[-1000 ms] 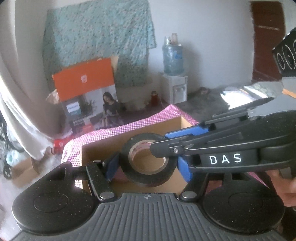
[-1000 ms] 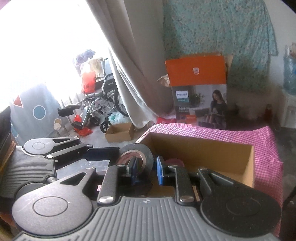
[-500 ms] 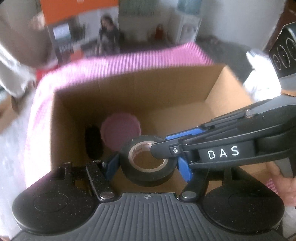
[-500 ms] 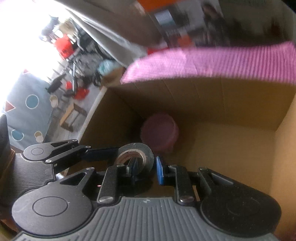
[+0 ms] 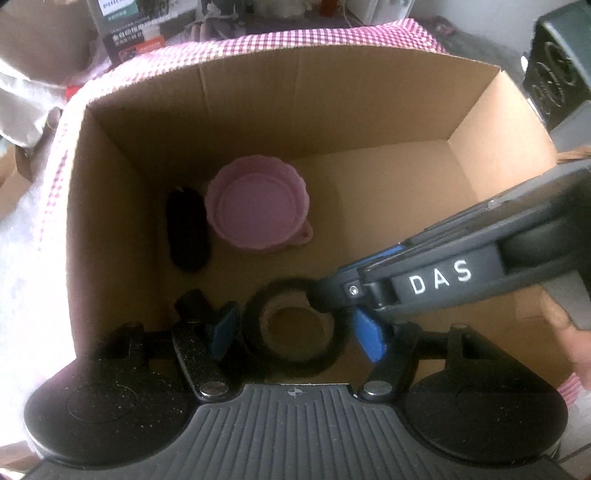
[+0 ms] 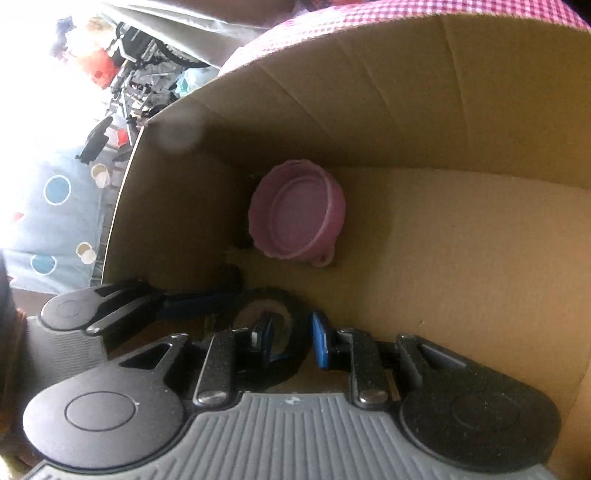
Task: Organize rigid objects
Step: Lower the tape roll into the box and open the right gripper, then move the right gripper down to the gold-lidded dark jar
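Observation:
A black tape roll point(image 5: 291, 328) hangs low inside an open cardboard box point(image 5: 258, 92). My left gripper point(image 5: 299, 330) spans the roll from outside, its blue pads close to both sides. My right gripper point(image 6: 291, 338) pinches the roll's wall point(image 6: 295, 314), one finger inside the hole and one outside. In the left wrist view the right gripper point(image 5: 332, 299) comes in from the right. A pink round lid point(image 5: 258, 214) and a black oblong object point(image 5: 188, 229) lie on the box floor; the lid also shows in the right wrist view point(image 6: 297, 214).
The box point(image 6: 369, 74) sits on a pink checked cloth point(image 5: 258, 33). A dark speaker-like box point(image 5: 557, 66) stands at the right. A printed carton point(image 5: 129, 26) is behind. A wheelchair point(image 6: 147, 81) and floor clutter lie beyond the left side.
Both grippers have tipped down and lowered the tape roll from above the box rim to deep inside the box. The left pads now look slightly looser on the roll.

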Motion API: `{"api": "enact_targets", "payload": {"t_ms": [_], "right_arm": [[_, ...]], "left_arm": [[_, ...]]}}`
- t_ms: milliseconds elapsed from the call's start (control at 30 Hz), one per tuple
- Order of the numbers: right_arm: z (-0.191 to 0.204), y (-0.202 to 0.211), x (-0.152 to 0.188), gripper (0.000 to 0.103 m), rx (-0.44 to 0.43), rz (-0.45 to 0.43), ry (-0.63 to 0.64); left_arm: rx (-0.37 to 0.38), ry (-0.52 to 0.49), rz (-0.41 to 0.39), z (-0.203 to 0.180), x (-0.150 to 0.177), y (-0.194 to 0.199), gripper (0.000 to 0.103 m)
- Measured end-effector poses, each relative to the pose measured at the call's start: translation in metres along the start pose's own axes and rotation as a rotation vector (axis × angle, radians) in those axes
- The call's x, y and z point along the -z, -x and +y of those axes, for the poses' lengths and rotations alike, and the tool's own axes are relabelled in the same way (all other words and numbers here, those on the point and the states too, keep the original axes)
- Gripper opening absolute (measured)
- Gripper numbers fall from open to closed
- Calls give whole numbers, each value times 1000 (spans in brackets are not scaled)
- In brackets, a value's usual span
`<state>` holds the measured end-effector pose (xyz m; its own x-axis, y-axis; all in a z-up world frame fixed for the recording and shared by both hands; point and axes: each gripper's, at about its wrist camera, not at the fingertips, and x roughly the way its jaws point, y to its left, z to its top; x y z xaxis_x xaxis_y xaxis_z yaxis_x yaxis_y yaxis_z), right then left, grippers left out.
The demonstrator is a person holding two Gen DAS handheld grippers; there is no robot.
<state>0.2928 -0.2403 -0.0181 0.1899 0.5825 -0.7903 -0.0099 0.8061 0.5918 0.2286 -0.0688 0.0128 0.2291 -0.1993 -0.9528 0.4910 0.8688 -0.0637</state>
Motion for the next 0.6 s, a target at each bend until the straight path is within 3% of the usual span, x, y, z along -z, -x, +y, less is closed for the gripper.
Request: {"api": "enact_targets", "payload": {"t_ms": [133,267,433,600], "right_arm": [[-3,1,-3,26,-14,-8,-32],[-8,18,0,26,-72,-81,-50],[-9,63,15,28,-127,-238,-28],[8,123,62,60,-138,-467,60]], "left_arm": [[-7,10,-7,1,4,3,72],[-19,18,-62,-3,3,16,74],[-25,49,-213,-11,11,53,84],[0,84,-377,-22,26,94,86]]}}
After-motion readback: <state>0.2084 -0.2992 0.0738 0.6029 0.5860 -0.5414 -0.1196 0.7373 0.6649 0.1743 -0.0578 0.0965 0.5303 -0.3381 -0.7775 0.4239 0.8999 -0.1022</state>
